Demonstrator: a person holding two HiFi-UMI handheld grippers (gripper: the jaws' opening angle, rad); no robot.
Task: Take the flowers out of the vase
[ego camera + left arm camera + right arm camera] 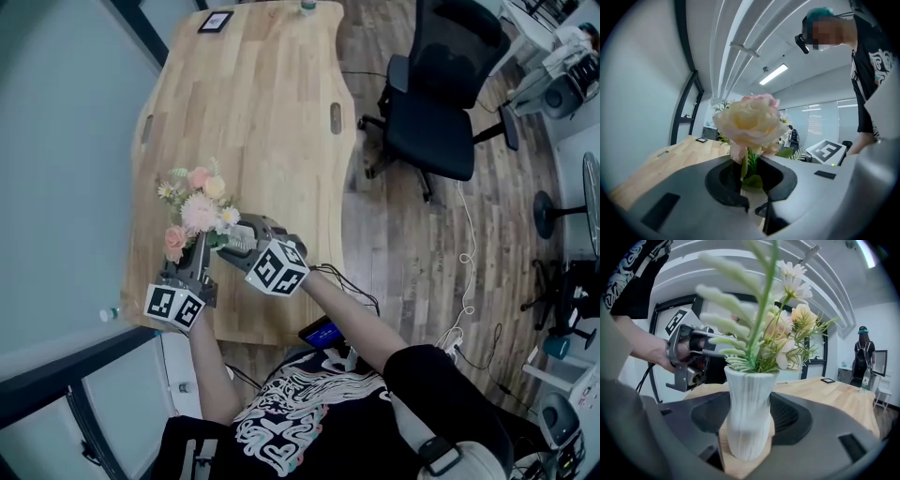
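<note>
Okay, left tool (750, 190): jaws closed almost together round the green stem (746, 165) of a cream-pink rose (749, 123). The stem sits in the hollow between them, bloom right above the jaws. Right tool (749, 427): jaws clamped on the white ribbed vase (749, 408), one jaw each side of its body. The vase is upright on the wooden counter (253, 112). Flowers (199, 206) are in the vase, not yet out, and the bunch spreads above the right tool's jaws: pink, cream and white blooms plus green sprigs. Left tool shows past the vase from the right tool, level with the vase mouth. Both tools are close together at the near end of the counter. Beyond the tools the counter runs on, with a small black frame (215, 21) at its far end. Black office chair (441, 94) stands well off on the right tool's side.
</note>
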